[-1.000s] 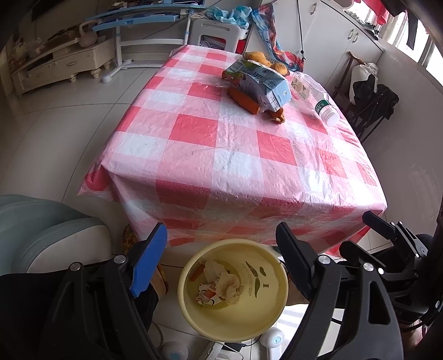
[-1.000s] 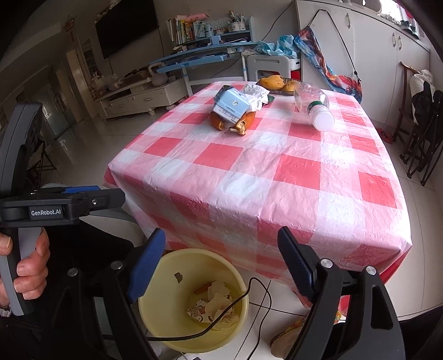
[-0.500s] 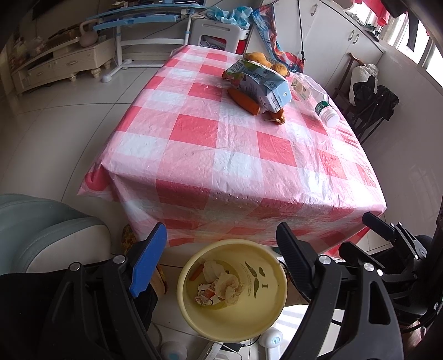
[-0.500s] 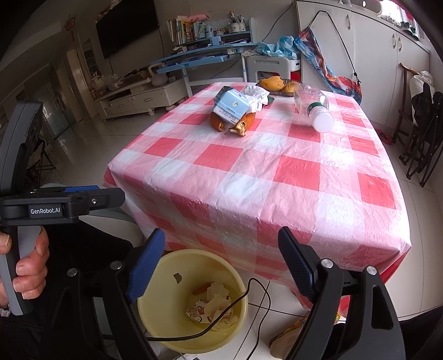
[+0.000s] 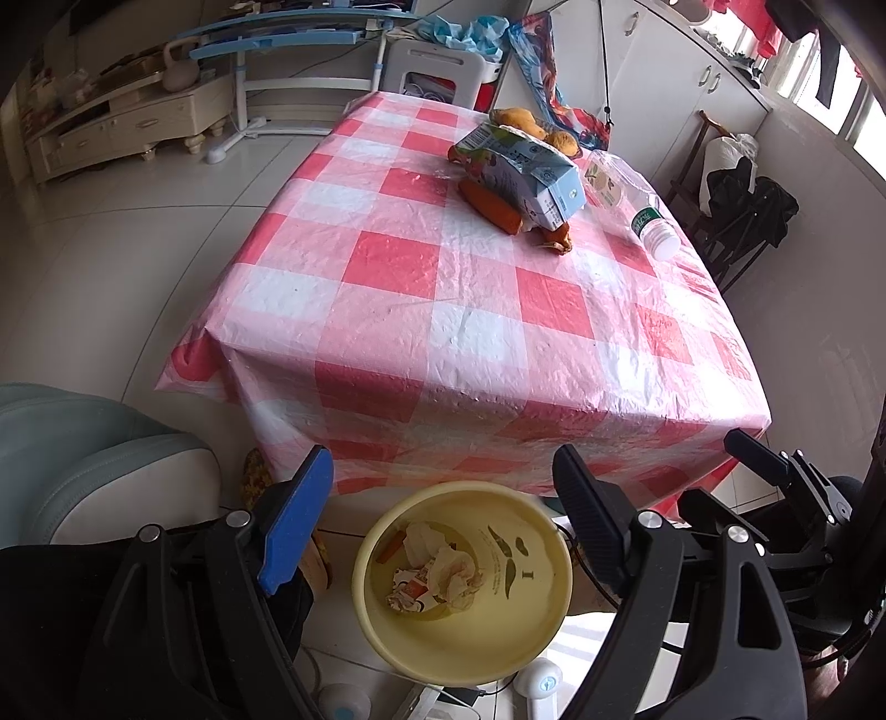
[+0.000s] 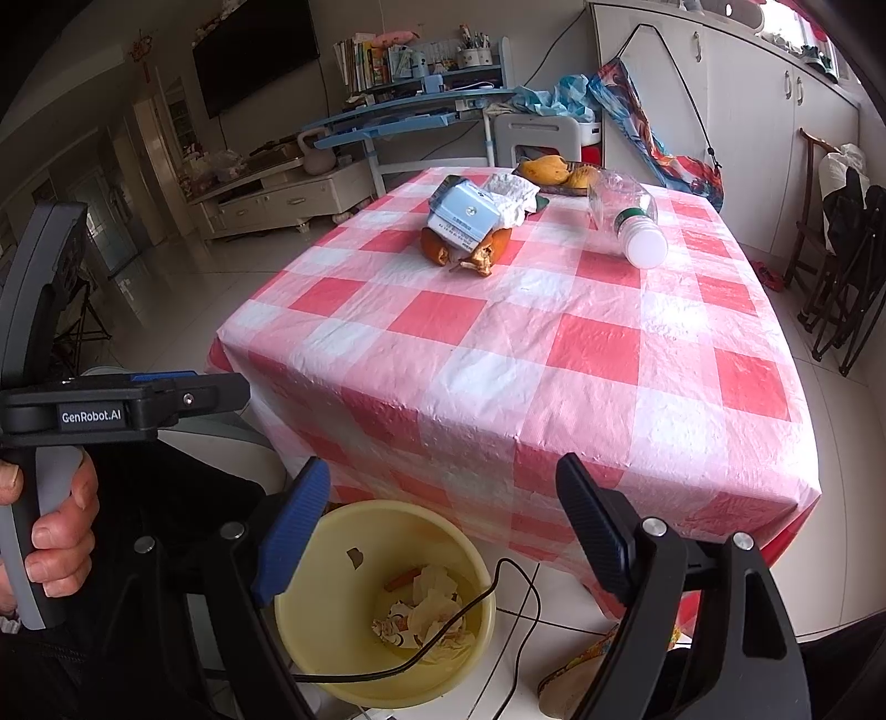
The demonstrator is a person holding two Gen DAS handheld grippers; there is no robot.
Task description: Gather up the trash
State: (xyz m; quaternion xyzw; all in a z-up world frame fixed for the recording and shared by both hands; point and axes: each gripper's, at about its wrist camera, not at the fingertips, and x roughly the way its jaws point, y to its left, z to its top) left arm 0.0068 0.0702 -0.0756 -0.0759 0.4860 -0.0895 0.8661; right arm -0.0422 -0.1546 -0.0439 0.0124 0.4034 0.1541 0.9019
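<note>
bin (image 5: 462,581) has some scraps already, but carton (image 5: 526,174) and bottle (image 5: 631,205) are left; both your grippers (image 5: 443,487) (image 6: 443,487) are wide open, empty.

Living room of a home. Ahead of the grippers: dining table (image 6: 554,343) under red-and-white checked plastic cloth. Beyond it, far wall: flat television (image 6: 257,52), cream low cabinet (image 6: 277,194), blue desk with bookshelf (image 6: 410,105). Right of the table: white cupboards (image 6: 747,111), folding chairs (image 6: 841,266). Below the grippers: tiled floor, yellow waste bin (image 5: 462,581), grey-green sofa arm (image 5: 83,459).
</note>
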